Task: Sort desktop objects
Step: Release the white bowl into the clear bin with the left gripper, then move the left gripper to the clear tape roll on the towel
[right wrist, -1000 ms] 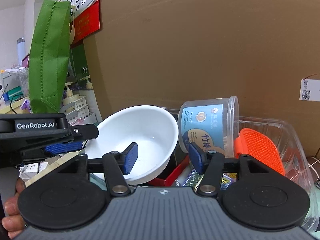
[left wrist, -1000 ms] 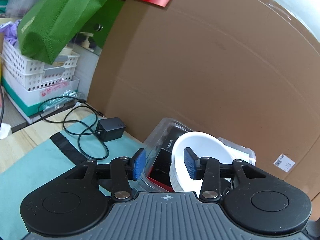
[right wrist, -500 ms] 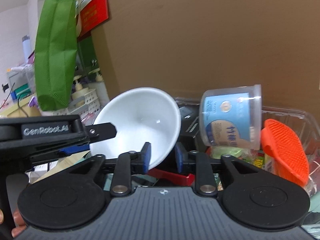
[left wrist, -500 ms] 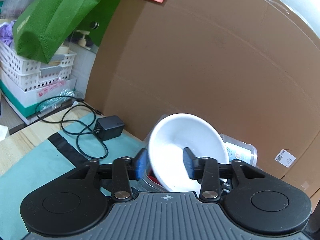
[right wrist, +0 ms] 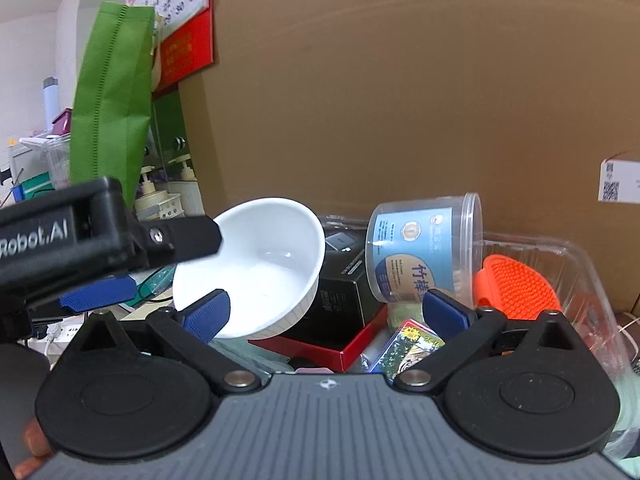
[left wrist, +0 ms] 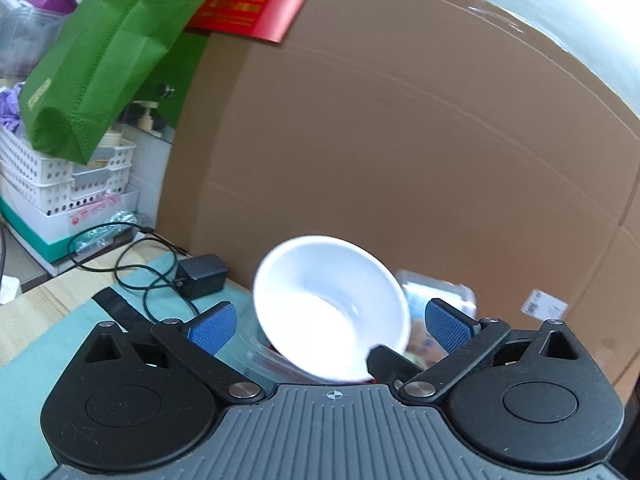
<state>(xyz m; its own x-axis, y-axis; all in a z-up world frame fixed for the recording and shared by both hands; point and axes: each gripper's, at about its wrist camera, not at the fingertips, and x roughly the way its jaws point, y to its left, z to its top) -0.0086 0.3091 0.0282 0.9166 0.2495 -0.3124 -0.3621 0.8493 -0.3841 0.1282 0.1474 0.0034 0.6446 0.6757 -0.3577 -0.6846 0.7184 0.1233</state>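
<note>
A white bowl (left wrist: 328, 308) lies tilted, mouth toward me, on the boxes in a clear plastic container (right wrist: 580, 280). My left gripper (left wrist: 330, 326) is opening; the bowl sits between its wide blue pads, which stand clear of it. In the right wrist view the bowl (right wrist: 256, 264) is at centre left, with one of the left gripper's fingers (right wrist: 180, 240) at its rim. My right gripper (right wrist: 326, 314) is opening too. Its left pad crosses the bowl's lower edge without pinching it. Most of the gap between its jaws shows the boxes behind.
The container also holds a clear tub with a blue label (right wrist: 420, 248), an orange brush (right wrist: 516, 284), a black box (right wrist: 340, 280) and a red box (right wrist: 352, 344). A cardboard wall (left wrist: 400, 140) stands close behind. At left are a green bag (left wrist: 108, 52), white baskets (left wrist: 52, 184) and a charger with cable (left wrist: 202, 276).
Both grippers' jaws have spread wide. Half a second ago the right jaws pinched the bowl's rim and the left pads were at the bowl; now both have let go.
</note>
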